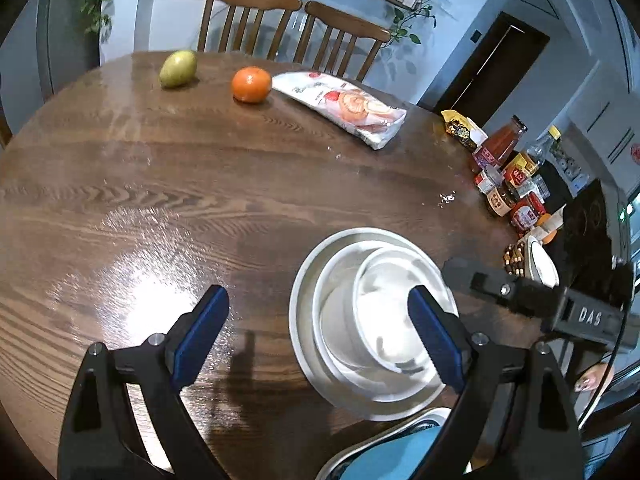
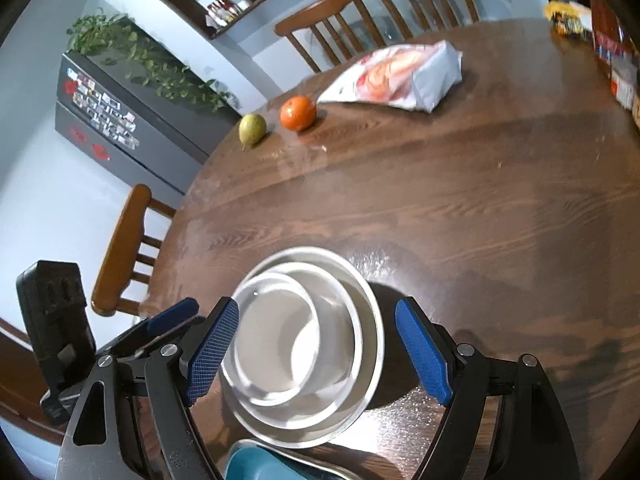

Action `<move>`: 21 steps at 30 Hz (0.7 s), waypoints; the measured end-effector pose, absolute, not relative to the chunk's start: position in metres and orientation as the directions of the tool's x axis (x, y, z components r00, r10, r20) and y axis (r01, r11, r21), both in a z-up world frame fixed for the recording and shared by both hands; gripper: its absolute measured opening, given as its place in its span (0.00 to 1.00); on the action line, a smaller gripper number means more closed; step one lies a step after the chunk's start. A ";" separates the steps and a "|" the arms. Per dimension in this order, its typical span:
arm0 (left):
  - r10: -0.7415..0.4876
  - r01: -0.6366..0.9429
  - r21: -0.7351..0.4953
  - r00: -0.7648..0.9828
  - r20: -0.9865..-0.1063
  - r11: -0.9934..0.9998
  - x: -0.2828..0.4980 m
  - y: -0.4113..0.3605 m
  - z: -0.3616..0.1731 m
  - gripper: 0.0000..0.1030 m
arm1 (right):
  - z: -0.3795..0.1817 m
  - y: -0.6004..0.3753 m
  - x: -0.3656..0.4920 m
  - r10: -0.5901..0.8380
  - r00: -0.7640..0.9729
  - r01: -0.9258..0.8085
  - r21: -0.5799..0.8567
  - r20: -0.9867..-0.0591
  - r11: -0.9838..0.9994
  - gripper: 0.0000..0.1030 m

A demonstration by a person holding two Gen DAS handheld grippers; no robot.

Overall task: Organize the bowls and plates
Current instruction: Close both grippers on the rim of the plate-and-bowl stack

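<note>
Three white dishes sit nested on the wooden table (image 1: 200, 208): a small bowl (image 1: 384, 312) inside a medium bowl (image 1: 336, 304) inside a wide plate (image 1: 300, 308). My left gripper (image 1: 319, 300) is open; its right finger (image 1: 436, 336) overlaps the stack and its left finger hangs over bare wood. In the right wrist view the same small bowl (image 2: 276, 336) and plate (image 2: 368, 320) lie between the spread fingers of my right gripper (image 2: 317, 308), which is open, with no pad pressing on the rim. A teal dish (image 1: 392, 452) (image 2: 256, 464) lies at the near edge.
A pear (image 1: 178, 68), an orange (image 1: 251, 84) and a snack bag (image 1: 344, 106) lie at the far side. Bottles and jars (image 1: 508, 176) crowd the right edge. Wooden chairs (image 1: 248, 20) stand behind; another chair (image 2: 124, 252) is at the left.
</note>
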State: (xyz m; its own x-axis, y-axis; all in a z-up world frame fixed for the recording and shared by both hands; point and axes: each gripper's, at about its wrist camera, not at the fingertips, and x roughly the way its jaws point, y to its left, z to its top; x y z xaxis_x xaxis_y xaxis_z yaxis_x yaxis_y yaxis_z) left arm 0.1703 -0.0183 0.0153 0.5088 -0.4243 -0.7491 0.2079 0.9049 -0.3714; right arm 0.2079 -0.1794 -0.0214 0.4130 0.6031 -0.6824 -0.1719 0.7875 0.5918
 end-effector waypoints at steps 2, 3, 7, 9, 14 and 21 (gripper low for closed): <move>-0.441 0.197 -0.396 0.476 -0.761 0.897 0.175 -0.018 0.005 0.88 | -0.030 -0.177 0.210 0.604 0.399 -0.158 0.598 -0.690 0.786 0.79; -0.448 0.191 -0.407 0.464 -0.764 0.893 0.176 -0.017 0.002 0.88 | -0.033 -0.176 0.211 0.602 0.393 -0.150 0.597 -0.695 0.788 0.79; -0.451 0.159 -0.427 0.441 -0.776 0.890 0.179 -0.019 -0.012 0.88 | -0.042 -0.175 0.213 0.565 0.397 -0.123 0.568 -0.723 0.814 0.79; -0.457 0.162 -0.431 0.427 -0.781 0.888 0.179 -0.021 -0.016 0.88 | -0.044 -0.174 0.212 0.559 0.395 -0.121 0.562 -0.729 0.818 0.79; -0.478 0.186 -0.442 0.411 -0.776 0.877 0.178 -0.026 -0.018 0.88 | -0.046 -0.169 0.211 0.551 0.394 -0.134 0.547 -0.736 0.826 0.79; -0.488 0.184 -0.454 0.397 -0.777 0.872 0.179 -0.029 -0.024 0.87 | -0.052 -0.168 0.210 0.563 0.380 -0.117 0.565 -0.734 0.817 0.67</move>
